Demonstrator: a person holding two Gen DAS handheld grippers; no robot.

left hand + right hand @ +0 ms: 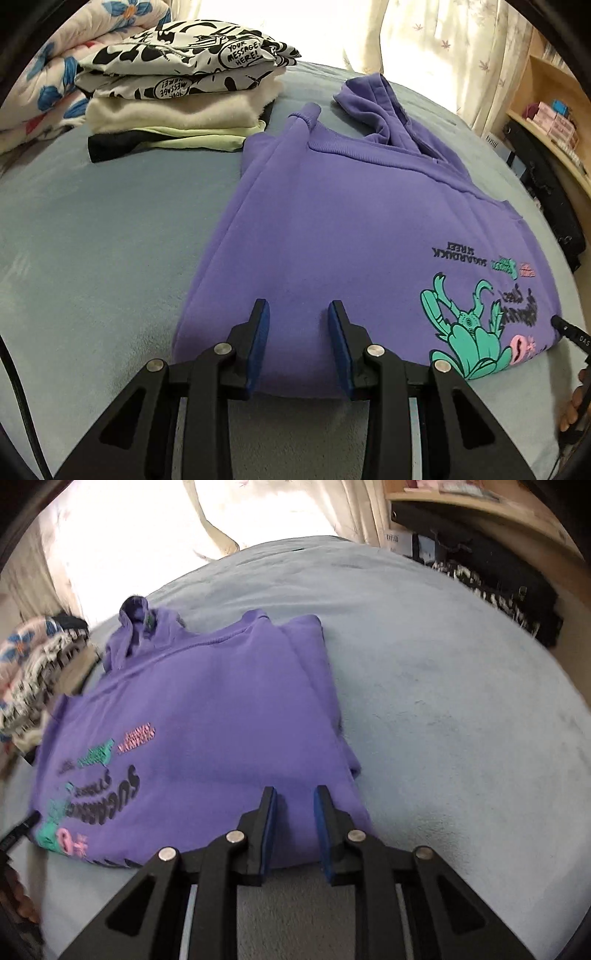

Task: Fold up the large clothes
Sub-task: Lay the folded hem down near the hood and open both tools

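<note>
Purple hoodie (332, 229), folded, flat on pale blue bed cover (92, 240), hood at far end, printed near edge toward both grippers. Left gripper (299, 310) over near left part of garment, blue pads apart, nothing pinched between; right gripper (295, 794) over near right corner, jaws parted more narrowly, also gripping nothing. Stack of folded clothes (177, 96) at far left, just beside hoodie's far left corner.
</note>
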